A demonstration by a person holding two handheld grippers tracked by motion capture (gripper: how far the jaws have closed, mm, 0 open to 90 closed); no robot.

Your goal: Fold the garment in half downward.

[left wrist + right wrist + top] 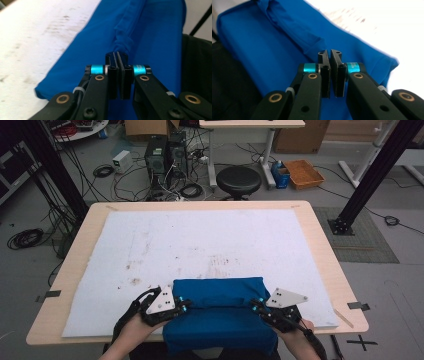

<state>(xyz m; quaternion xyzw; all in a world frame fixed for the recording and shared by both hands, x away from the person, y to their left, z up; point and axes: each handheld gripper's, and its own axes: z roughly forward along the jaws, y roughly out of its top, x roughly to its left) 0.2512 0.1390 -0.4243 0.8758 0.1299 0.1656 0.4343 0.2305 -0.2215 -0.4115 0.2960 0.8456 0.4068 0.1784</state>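
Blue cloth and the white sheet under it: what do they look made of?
Blue cloth: soft matte fabric, likely cotton knit; it folds, bunches and drapes over the table edge.
White sheet: matte, possibly felt or foam board; lies flat, shows a thick edge and brown stains.

A stained white mat (200,245) is covering most of the wooden tabletop (325,265). Beyond its far edge a round black stool (238,180) is standing on the floor, with an orange tray (303,174), computer towers (165,155) and tangled cables (105,170) lying nearby.
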